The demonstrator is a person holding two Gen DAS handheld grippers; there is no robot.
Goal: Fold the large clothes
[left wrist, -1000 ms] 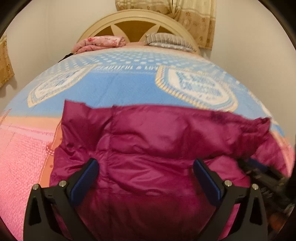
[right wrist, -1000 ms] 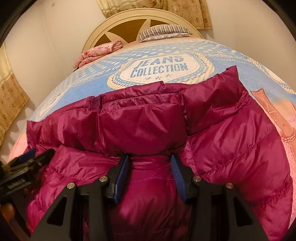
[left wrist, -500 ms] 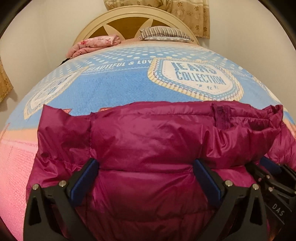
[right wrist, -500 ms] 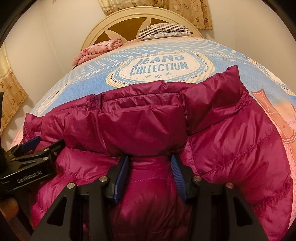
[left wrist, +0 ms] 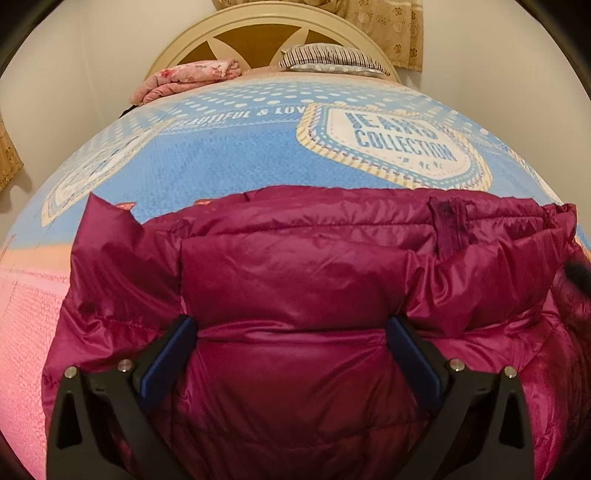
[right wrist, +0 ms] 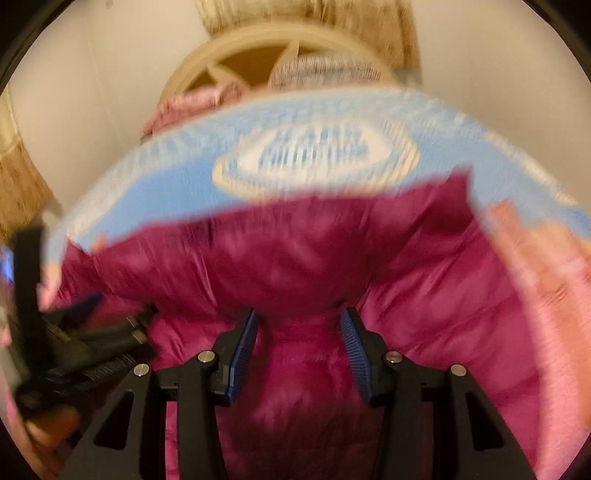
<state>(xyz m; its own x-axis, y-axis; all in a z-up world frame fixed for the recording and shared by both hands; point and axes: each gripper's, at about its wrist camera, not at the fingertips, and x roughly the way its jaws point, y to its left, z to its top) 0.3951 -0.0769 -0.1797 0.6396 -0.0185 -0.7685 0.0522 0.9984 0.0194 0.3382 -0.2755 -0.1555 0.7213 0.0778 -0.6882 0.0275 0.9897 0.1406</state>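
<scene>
Right in front of the left gripper (left wrist: 291,354) lies the puffy dark red jacket (left wrist: 314,280), spread on the bed (left wrist: 229,162). The jaws of this gripper stand wide, with a fat roll of the jacket filling the space between them; the cloth bunches at both blue pads (left wrist: 168,360), so they look clamped on it. The right gripper (right wrist: 299,345) has its jaws closer together and is pinched on another bunch of the same jacket; this picture is smeared, so small things in it are hard to tell. The left gripper shows dimly at the left edge of the right gripper's view. I think the folding is partly done: the far part of the jacket is doubled back into a thick flap lying on the rest, while loose parts stick out at both sides. A neat, small bundle is not made yet, so more folds are left. Beyond the jacket, the blue bedcover with a big white badge (left wrist: 395,144) is bare, so nothing blocks the way. Far off by the headboard (left wrist: 258,40) sit a folded pink blanket (left wrist: 188,79) and a striped pillow (left wrist: 328,59), well apart from the jacket. A curtain (left wrist: 384,26) hangs behind.
</scene>
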